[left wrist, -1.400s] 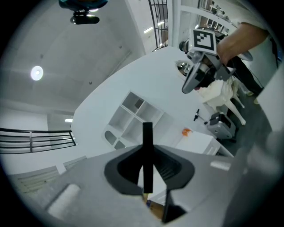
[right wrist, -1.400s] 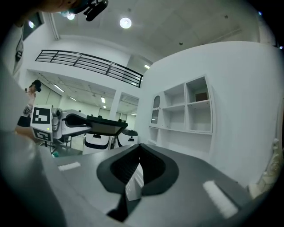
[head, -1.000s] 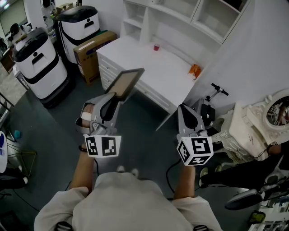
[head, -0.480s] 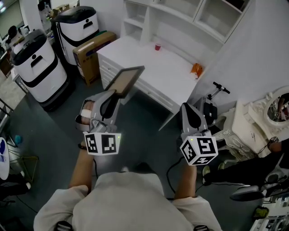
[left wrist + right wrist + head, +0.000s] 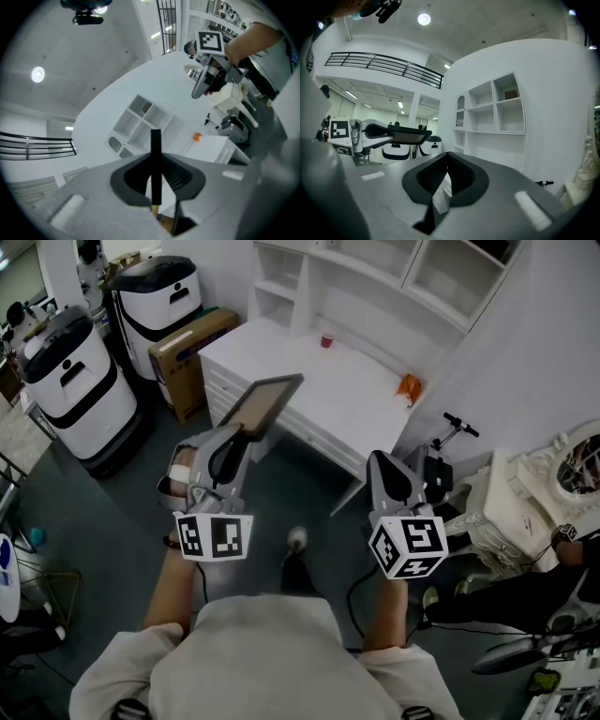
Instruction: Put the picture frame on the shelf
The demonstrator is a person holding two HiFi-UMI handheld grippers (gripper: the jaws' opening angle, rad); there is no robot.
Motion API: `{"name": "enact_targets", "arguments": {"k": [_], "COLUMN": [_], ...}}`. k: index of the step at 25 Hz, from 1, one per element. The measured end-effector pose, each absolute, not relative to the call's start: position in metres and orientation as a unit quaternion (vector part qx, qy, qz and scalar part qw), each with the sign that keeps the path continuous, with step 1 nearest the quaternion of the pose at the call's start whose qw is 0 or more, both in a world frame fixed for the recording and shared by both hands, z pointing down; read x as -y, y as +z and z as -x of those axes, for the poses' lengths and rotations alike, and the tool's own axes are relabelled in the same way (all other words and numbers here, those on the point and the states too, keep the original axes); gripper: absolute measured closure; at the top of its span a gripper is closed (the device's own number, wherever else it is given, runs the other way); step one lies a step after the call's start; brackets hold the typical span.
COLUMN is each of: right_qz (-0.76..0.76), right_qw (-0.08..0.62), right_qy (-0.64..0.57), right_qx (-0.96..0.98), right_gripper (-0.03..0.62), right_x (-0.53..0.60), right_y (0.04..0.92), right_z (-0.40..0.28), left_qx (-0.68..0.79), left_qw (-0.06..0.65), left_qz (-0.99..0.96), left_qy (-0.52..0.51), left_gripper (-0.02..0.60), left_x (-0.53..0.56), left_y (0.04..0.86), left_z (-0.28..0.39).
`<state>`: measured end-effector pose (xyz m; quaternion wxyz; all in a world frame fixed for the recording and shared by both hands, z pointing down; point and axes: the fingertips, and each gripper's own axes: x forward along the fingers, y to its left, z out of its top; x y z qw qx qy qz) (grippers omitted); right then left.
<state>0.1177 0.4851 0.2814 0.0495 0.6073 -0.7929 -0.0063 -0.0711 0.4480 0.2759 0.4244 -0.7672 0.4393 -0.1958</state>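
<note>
My left gripper (image 5: 246, 434) is shut on the lower edge of the picture frame (image 5: 266, 405), a dark-rimmed frame with a tan face that tilts up and away above the floor. In the left gripper view the frame (image 5: 155, 161) shows edge-on as a dark bar clamped between the pads. The white shelf unit (image 5: 375, 277) stands on the back of a white desk (image 5: 281, 357) ahead; its open cubbies (image 5: 497, 110) also show in the right gripper view. My right gripper (image 5: 382, 463) hangs level to the right, its jaws (image 5: 448, 153) shut with nothing in them.
A red cup (image 5: 326, 338) and an orange object (image 5: 407, 385) sit on the desk. Two white-and-black machines (image 5: 70, 381) and a cardboard box (image 5: 192, 348) stand to the left. A scooter (image 5: 441, 451) and ornate white furniture (image 5: 530, 498) crowd the right.
The person has stepped toward the desk, and a shoe now shows between the arms. Both grippers were carried along with it; the frame stays clamped in the left one.
</note>
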Motion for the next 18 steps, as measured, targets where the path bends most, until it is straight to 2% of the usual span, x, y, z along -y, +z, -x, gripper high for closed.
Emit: {"name": "enact_targets", "arguments": {"k": [18], "right_qz": [-0.602], "right_qw": [0.052], "right_qy": [-0.008], "right_qx": [0.797], "right_gripper": [0.588], "right_x": [-0.365], "right_y": [0.291], "right_z": [-0.164], "left_qx": [-0.434], "left_qw": [0.422], "left_qz": [0.77], "left_qy": [-0.201], "left_gripper": [0.509], "left_x": [-0.33], "left_y": [0.288], "left_z": [0.018]}}
